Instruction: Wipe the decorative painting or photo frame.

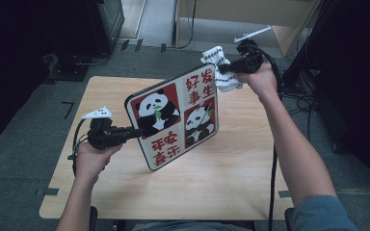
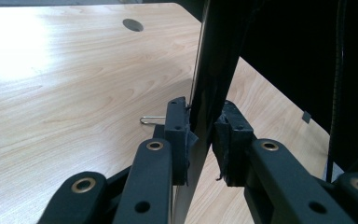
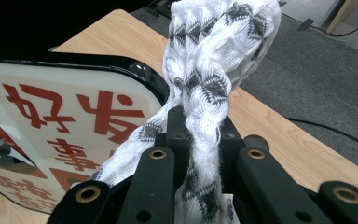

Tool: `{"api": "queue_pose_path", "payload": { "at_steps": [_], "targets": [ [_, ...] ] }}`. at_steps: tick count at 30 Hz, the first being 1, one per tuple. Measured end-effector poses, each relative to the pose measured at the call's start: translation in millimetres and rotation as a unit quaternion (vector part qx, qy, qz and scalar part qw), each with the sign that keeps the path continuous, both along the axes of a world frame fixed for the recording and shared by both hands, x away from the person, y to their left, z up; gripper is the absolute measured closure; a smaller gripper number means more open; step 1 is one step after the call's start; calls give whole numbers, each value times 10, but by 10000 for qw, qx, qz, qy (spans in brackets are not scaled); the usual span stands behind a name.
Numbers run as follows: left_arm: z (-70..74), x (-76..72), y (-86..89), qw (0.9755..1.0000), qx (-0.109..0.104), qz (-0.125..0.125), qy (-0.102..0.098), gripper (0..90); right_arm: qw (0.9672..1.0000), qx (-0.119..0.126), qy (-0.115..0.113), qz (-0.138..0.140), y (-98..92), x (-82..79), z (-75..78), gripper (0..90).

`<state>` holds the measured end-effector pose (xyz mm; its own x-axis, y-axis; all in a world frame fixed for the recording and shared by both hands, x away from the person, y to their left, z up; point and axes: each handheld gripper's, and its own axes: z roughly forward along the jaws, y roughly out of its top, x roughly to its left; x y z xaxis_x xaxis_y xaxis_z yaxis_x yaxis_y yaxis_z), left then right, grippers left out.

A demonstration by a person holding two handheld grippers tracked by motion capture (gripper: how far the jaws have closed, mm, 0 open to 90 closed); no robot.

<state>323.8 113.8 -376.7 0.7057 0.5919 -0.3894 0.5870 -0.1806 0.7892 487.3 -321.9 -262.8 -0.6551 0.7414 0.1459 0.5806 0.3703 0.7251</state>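
Above wooden table (image 1: 231, 163), left hand-held gripper (image 1: 134, 133) clamps panda tray (image 1: 173, 120); right hand-held gripper (image 3: 200, 135) pinches cloth (image 3: 214, 56).

I see a white board (image 1: 173, 121) with a black rim, carrying two red squares with black-and-white pandas and red characters on white. The cloth (image 3: 214, 70) is white with a grey zigzag pattern. Both my claws, left (image 2: 205, 140) and right (image 3: 200, 140), are black with brass rivets. The desk (image 1: 231, 168) is pale wood grain.
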Motion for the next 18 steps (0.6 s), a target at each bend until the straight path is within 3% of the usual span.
{"api": "queue_pose_path", "payload": {
  "at_steps": [18],
  "targets": [
    [-9,6,-2,10000,-18,0,-13,768,9999,-90,37,101,-26,-52,-159,824]
  ]
}}
